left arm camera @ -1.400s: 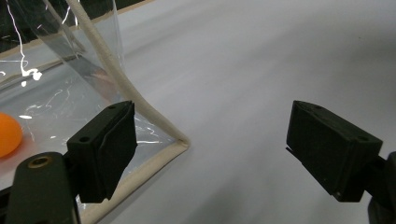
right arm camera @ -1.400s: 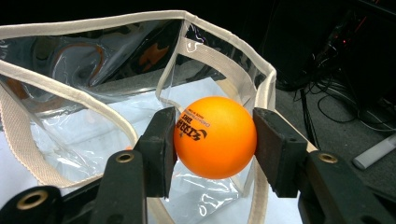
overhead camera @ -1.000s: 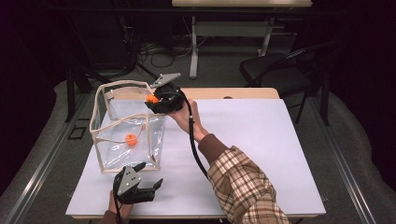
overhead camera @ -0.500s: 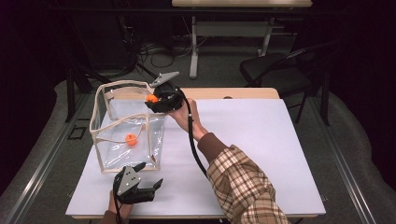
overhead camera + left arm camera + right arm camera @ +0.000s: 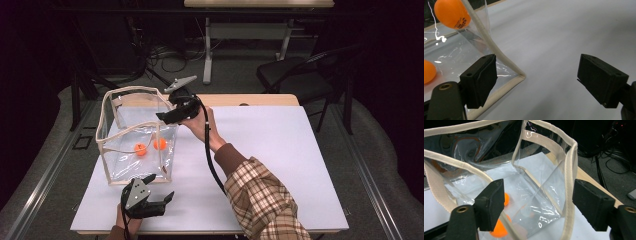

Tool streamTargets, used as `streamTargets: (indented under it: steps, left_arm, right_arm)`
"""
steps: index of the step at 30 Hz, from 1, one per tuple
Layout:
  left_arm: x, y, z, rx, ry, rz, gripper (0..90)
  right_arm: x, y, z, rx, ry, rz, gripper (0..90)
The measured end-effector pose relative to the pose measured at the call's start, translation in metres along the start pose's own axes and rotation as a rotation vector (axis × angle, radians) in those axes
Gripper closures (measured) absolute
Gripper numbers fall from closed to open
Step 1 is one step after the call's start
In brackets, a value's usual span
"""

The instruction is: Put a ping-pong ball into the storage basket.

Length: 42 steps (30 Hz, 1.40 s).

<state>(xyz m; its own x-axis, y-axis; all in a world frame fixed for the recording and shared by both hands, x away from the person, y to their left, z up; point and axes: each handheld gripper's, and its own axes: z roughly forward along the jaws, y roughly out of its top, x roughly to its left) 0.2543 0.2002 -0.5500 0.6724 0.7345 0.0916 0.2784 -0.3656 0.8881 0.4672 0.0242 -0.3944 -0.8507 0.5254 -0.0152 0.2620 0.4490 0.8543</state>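
Inside clear bag — two orange balls; right gripper above, fingers apart.

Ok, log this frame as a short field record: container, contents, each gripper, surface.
container: clear bag with cream trim, upright, open top
contents: two orange balls on its floor
right gripper: open, empty, at the bag's top rim
left gripper: open, empty, low by the bag's near bottom corner
surface: white table
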Motion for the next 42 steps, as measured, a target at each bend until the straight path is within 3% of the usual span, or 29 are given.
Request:
streamTargets:
  steps: [5,16,30,42]
  left_arm:
    - [0.000,0.000,0.000,0.002,0.002,0.001,16.0]
    - [0.000,0.000,0.000,0.004,0.008,0.000,16.0]
    - [-0.001,0.000,0.001,0.007,0.013,-0.006,16.0]
    - [-0.001,0.000,0.000,0.007,0.012,-0.002,16.0]
  right_arm:
    - [-0.009,-0.007,-0.015,-0.025,0.021,0.026,16.8]
    - [-0.015,-0.029,-0.040,-0.024,0.036,0.022,9.9]
    - [-0.015,-0.054,-0.052,0.018,0.039,0.016,4.7]
    - [-0.017,-0.084,-0.069,0.053,0.001,0.009,0.0]
